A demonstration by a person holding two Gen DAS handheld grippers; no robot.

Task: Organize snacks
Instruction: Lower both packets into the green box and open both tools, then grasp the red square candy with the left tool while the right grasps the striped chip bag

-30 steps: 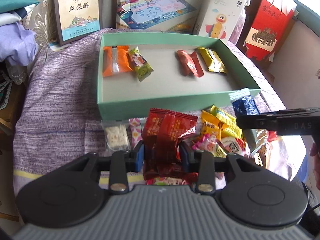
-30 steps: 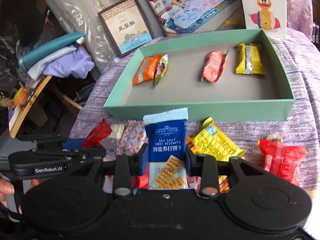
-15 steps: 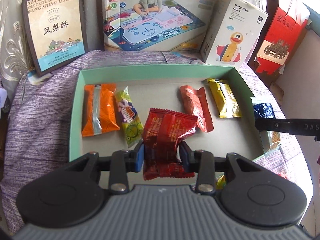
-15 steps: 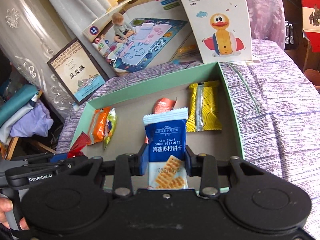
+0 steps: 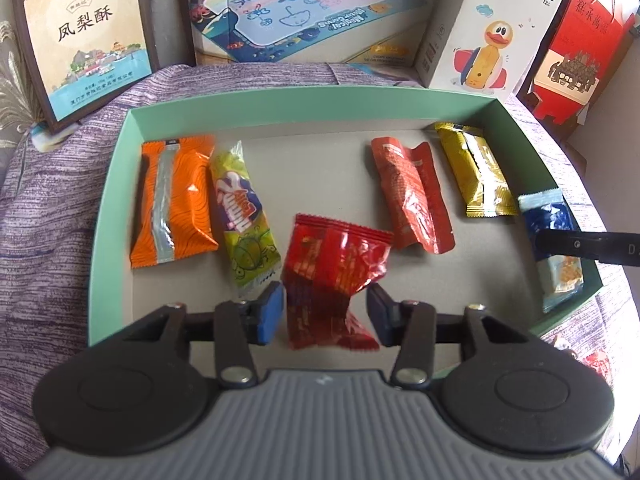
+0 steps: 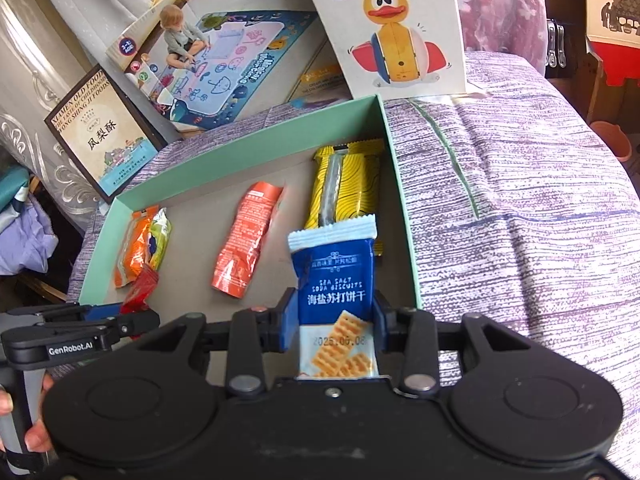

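Note:
A mint-green tray [image 5: 312, 94] lies on a purple cloth. My left gripper [image 5: 325, 314] hovers over its near middle with its jaws opening. The red packet [image 5: 336, 256] sits loose between the pads, with a gap on its right side. My right gripper [image 6: 336, 320] is over the tray's right end [image 6: 404, 216]. Its jaws are opening, but the pads still touch the upright blue biscuit packet [image 6: 332, 276]. In the tray lie an orange packet [image 5: 172, 200], a green-yellow packet [image 5: 244, 220], an orange-red packet [image 5: 412, 196] and a yellow packet [image 5: 476, 172].
Boxes stand behind the tray: a brown-framed pastry box [image 5: 84, 40], a drawing-mat box [image 5: 304, 8], a duck toy box [image 5: 488, 36] and a red bag [image 5: 584, 52]. Loose snacks [image 5: 580, 360] lie off the tray's near right corner. A hand [image 6: 24, 420] grips the left tool.
Both grippers came forward from the snack pile in front of the tray to over the tray. The left jaws have spread and the red packet has come loose; the blue packet keeps its place.

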